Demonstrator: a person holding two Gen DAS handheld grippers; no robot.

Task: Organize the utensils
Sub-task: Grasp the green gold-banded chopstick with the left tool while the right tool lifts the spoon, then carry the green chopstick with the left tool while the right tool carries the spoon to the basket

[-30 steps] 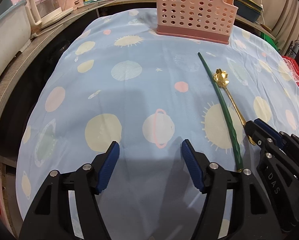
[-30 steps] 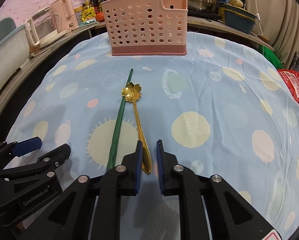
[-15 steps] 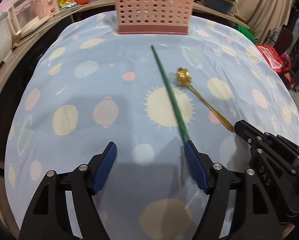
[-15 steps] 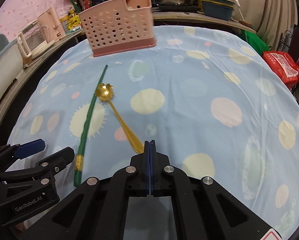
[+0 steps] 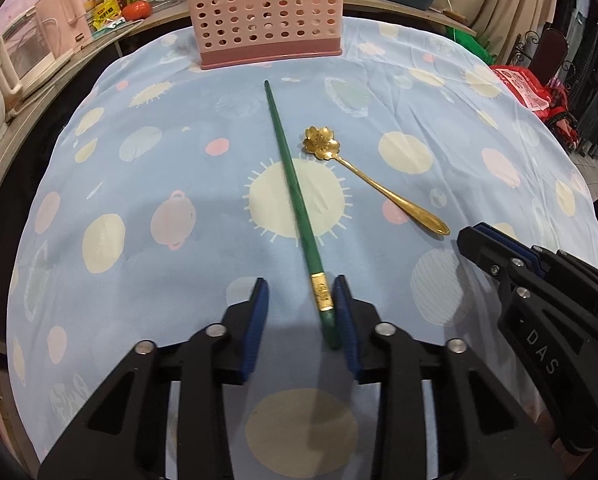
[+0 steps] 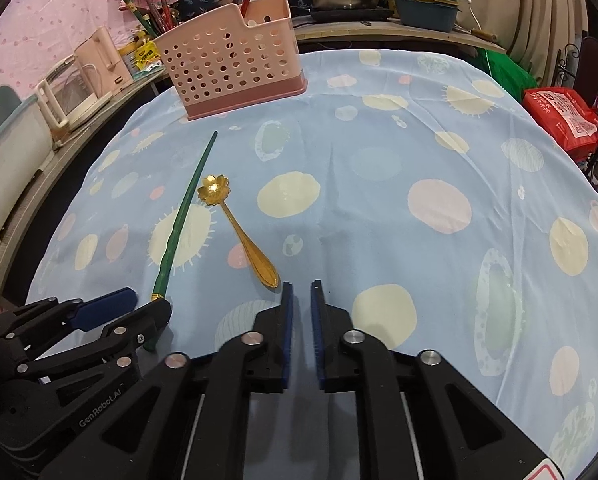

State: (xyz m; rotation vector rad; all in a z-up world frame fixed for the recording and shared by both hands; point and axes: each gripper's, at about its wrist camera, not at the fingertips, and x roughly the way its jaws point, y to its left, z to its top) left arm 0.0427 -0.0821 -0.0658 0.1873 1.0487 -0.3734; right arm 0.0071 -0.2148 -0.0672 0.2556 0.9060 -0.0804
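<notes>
**Left gripper closing around the green chopstick**

On the round table's blue planet-print cloth, a long green chopstick with a gold band lies pointing toward 12 o'clock at the pink perforated plastic utensil basket. Its banded end sits between the closing jaws of the left gripper, against the right pad; the left pad stands clear. A gold flower-bowled metal spoon lies just beside the chopstick, at its 3 o'clock. The right gripper, jaws opening and empty, hovers at the spoon handle's tip.
</notes>
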